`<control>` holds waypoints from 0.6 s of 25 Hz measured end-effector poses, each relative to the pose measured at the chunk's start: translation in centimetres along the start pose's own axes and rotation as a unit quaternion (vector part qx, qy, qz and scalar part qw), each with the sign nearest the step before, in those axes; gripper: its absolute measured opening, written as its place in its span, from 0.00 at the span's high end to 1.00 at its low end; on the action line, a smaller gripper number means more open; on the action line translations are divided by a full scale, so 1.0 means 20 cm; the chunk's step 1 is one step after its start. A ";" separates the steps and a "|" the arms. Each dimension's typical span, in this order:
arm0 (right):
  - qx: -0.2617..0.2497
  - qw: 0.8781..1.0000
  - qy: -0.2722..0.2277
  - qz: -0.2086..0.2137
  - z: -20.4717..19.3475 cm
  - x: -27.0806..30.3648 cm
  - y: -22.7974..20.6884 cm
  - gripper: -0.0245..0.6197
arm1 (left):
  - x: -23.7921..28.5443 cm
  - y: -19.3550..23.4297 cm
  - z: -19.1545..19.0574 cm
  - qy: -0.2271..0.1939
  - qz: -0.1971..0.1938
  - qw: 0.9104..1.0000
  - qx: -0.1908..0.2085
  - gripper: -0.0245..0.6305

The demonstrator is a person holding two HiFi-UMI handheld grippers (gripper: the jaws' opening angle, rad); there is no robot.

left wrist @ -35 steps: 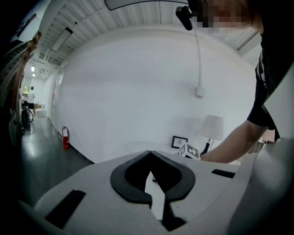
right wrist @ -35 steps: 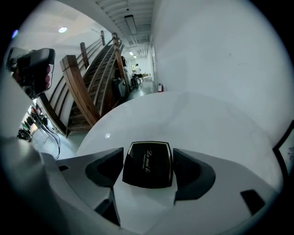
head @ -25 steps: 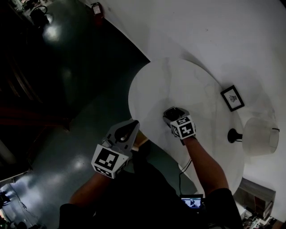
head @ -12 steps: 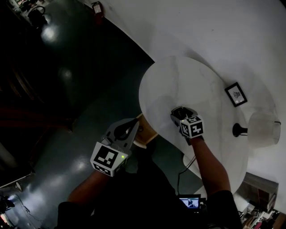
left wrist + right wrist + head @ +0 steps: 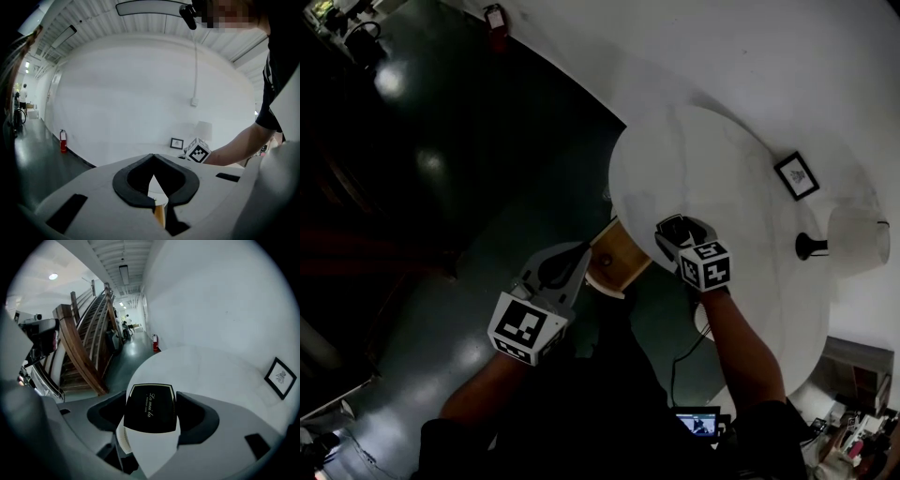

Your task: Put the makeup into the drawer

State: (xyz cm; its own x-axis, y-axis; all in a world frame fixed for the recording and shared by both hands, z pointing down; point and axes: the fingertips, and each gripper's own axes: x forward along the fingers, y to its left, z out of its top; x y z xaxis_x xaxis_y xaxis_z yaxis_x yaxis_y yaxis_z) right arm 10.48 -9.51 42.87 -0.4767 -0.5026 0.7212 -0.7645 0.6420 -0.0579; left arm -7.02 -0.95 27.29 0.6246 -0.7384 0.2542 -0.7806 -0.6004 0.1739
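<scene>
Open light wooden drawer (image 5: pixel 617 262) at the edge of a round white table (image 5: pixel 712 169).
The drawer lies just left of the right gripper (image 5: pixel 673 231) fingers, which seem to pinch a small dark case (image 5: pixel 677 224), and just right of the left gripper (image 5: pixel 580 253) fingertips.

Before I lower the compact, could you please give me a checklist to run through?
1. Compact gripped by right gripper: ok, jaws shut on it.
2. Drawer open: ok.
3. Compact over drawer: not ok, it is over the table, beside the drawer.
4. Left gripper clear of drawer: cannot tell, its shut tips sit close to the drawer front.
5. Room in drawer: cannot tell, too dark.
</scene>
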 end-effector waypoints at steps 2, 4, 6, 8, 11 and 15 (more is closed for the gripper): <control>0.004 1.000 -0.012 -0.001 0.02 -0.02 0.11 0.52 | -0.07 0.02 -0.03 -0.001 -0.009 1.000 0.000 0.95; 0.007 1.000 -0.022 -0.001 0.04 -0.05 0.21 0.52 | -0.13 0.03 -0.07 0.001 -0.018 1.000 -0.003 0.95; 0.009 0.999 -0.033 -0.002 0.07 -0.07 0.32 0.52 | -0.19 0.05 -0.10 0.002 -0.026 1.000 -0.004 0.95; 0.010 0.999 -0.042 0.000 0.09 -0.10 0.42 0.52 | -0.24 0.06 -0.12 0.004 -0.032 0.999 0.001 0.95; 0.004 0.999 -0.049 0.010 0.09 -0.13 0.58 0.52 | -0.29 0.08 -0.17 0.012 -0.041 0.999 0.009 0.95; -0.003 0.998 -0.051 0.025 0.05 -0.13 0.73 0.52 | -0.30 0.11 -0.22 0.017 -0.043 0.999 0.008 0.95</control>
State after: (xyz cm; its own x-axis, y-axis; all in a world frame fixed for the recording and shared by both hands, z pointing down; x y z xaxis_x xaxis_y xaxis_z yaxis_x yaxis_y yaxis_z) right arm 0.16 0.68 39.43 -0.5560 -0.5264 0.6432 -0.7362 0.6712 -0.0871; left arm -12.55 3.57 30.38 0.6880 -0.6735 0.2704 -0.7234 -0.6662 0.1812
